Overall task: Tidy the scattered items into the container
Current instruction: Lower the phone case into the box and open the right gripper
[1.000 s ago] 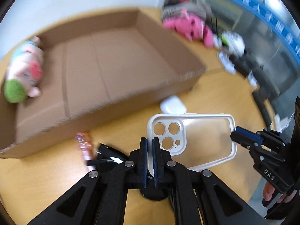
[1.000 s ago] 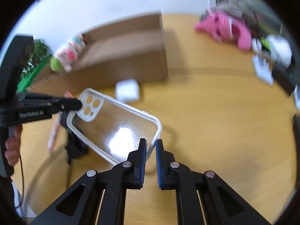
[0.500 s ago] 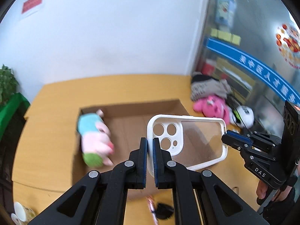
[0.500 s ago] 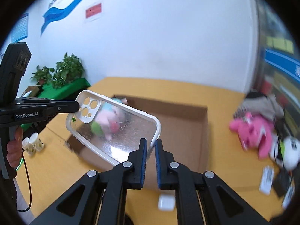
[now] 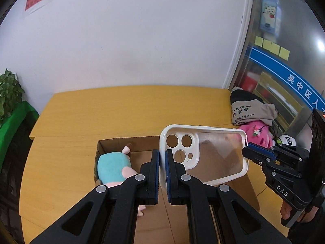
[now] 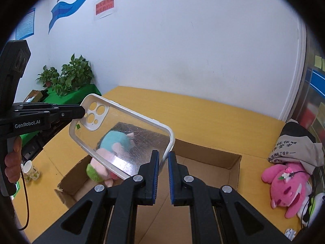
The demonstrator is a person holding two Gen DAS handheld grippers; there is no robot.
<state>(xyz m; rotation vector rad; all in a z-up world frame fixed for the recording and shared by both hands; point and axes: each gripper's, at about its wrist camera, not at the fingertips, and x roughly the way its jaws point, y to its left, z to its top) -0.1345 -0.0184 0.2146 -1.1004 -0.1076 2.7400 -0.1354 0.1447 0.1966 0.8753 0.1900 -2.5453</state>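
Observation:
A clear phone case with a white rim [image 5: 211, 154] [image 6: 124, 140] hangs in the air above the open cardboard box [image 5: 235, 185] [image 6: 205, 160]. My left gripper [image 5: 162, 160] is shut on its camera-hole end; it also shows in the right wrist view [image 6: 82, 111]. My right gripper [image 6: 163, 160] is shut on the opposite end; it also shows in the left wrist view [image 5: 246, 149]. A plush pig with a teal top [image 5: 112, 167] [image 6: 113, 142] lies in the box at its left end.
The box stands on a yellow wooden table [image 5: 126, 109] [image 6: 203, 120]. A pink plush toy [image 5: 258, 132] [image 6: 286, 185] and a grey cloth bag [image 5: 249, 109] [image 6: 296, 144] lie at the right. Small paper cups [image 6: 30, 170] stand left. Potted plants [image 6: 67, 77] stand beyond the table.
Both grippers have lifted the phone case from low over the table to above the box. The views tilted up, so the wall now fills the upper part.

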